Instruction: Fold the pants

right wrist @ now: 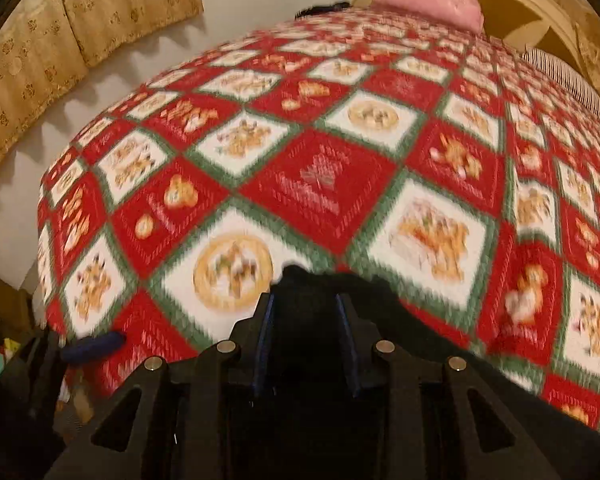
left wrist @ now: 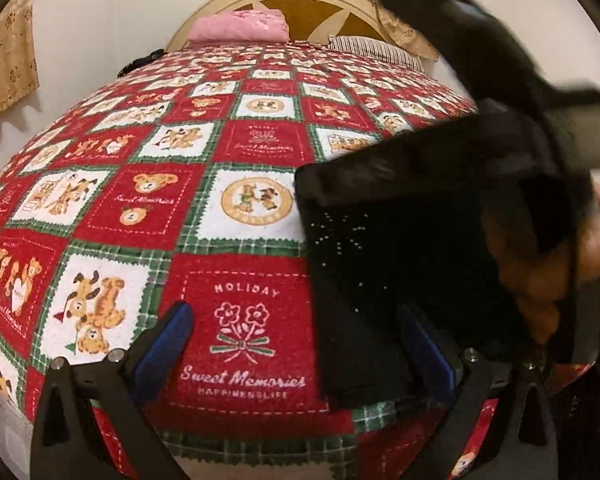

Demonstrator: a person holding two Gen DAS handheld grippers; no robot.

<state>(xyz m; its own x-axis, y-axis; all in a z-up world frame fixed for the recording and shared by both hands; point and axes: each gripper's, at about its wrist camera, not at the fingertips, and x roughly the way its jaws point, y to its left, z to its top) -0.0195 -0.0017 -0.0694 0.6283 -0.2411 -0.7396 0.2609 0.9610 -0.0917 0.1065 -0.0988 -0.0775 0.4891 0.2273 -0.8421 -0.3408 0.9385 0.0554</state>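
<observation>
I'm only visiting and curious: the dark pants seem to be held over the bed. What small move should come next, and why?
Probably lower the right gripper and lay the black pants flat on the bedspread. Dark cloth fills the gap between its fingers and looks partly lifted, while the left gripper stands open, holding nothing.

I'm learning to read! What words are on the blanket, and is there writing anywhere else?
"HOLIDAY" – top of the near red square on the bed blanket.
"Sweet Memories" – same square, under the flowers.
"HAPPINENSLIFE" – same square, bottom line; that is how it reads.
"Sweet Memories" – red teddy-face square.
Farther red squares have writing too small to read.
Right wrist view: all blanket writing is blurred.
No writing shows on the black pants.
</observation>
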